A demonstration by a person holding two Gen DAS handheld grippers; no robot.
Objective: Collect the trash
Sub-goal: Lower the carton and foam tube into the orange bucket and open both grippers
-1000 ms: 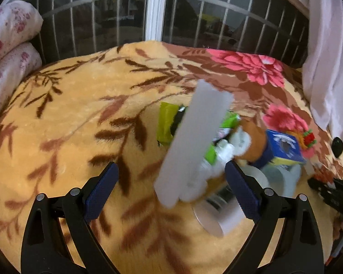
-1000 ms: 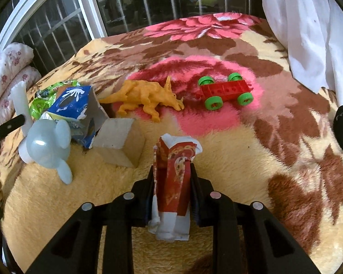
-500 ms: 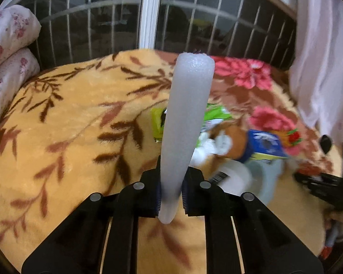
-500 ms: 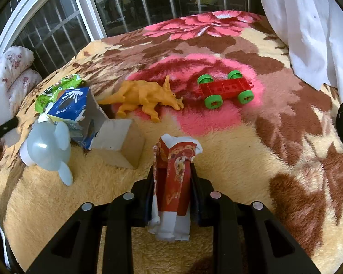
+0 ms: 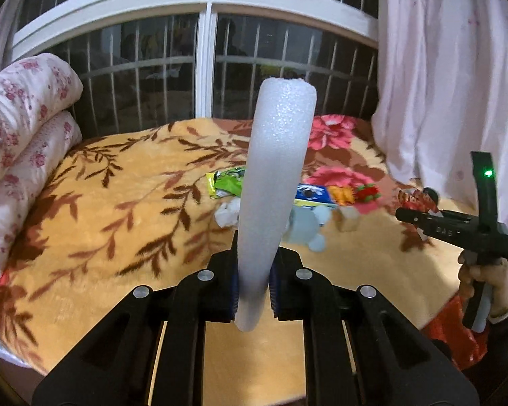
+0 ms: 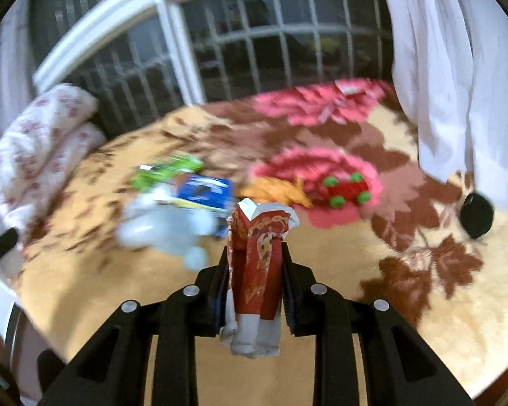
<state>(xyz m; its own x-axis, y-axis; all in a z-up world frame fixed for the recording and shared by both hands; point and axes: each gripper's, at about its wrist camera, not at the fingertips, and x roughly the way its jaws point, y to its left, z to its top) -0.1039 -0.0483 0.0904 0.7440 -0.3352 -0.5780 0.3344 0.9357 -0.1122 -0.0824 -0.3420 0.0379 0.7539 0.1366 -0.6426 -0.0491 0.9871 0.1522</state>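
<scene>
Left gripper (image 5: 252,291) clamps our foam tube (image 5: 274,182) near its base: light, squashy, top-heavy, so we grip low

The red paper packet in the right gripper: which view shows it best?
The right wrist view. The red paper packet fills the centre there, sharp, pinched in the right gripper, with its gold pattern and white ends showing. The left wrist view shows only a small side glimpse of it at the right gripper's tip.
</scene>
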